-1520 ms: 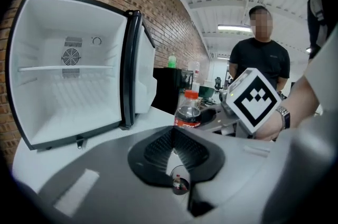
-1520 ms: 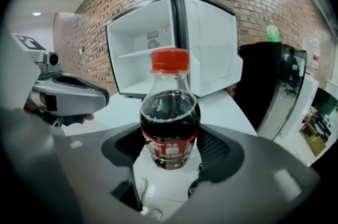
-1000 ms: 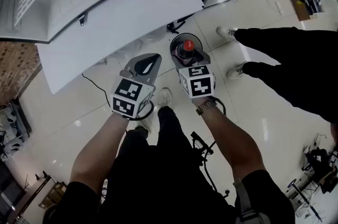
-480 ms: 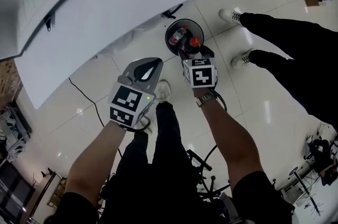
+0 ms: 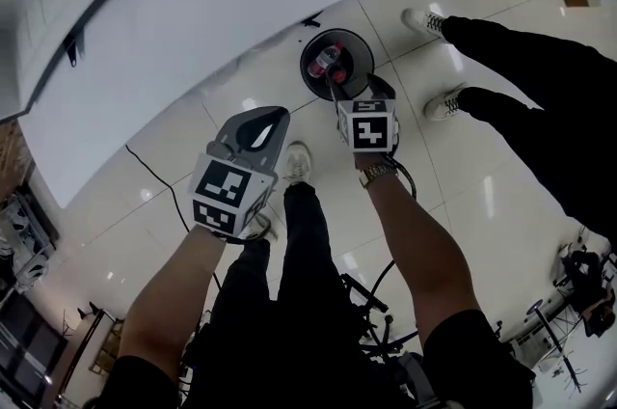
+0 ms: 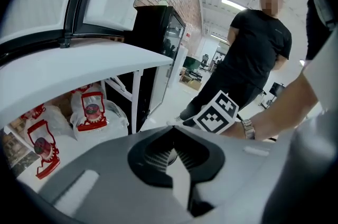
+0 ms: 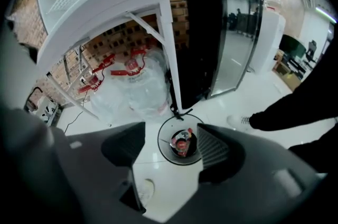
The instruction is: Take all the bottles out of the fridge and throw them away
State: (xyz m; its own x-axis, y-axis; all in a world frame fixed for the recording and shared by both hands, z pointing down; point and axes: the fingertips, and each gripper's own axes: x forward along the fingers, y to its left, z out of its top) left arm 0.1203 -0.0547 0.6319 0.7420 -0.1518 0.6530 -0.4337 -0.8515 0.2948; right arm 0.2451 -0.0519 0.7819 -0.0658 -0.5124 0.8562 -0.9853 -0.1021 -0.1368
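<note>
My right gripper (image 5: 355, 94) hangs just above the round bin (image 5: 307, 60) on the floor at upper centre. Its own view shows the jaws spread wide with nothing between them, and the bin's rim (image 7: 179, 118) sits framed in the gap. The bottles (image 7: 181, 143), red caps showing, lie at the bottom of the bin, so I judge this drop done and the next job to be fetching more. My left gripper (image 5: 258, 125) hovers to the lower left of the bin, and its own view (image 6: 172, 154) shows the jaws shut together on nothing. To come away cleanly I would lift the right gripper straight up before swinging it, keeping the jaws apart and ready. The white tabletop (image 5: 222, 2) fills the upper left, with its edge passing close by the bin, and a bystander's legs (image 5: 521, 60) take up the right side. The open floor is the strip between them, past my own shoe (image 5: 297, 164).
</note>
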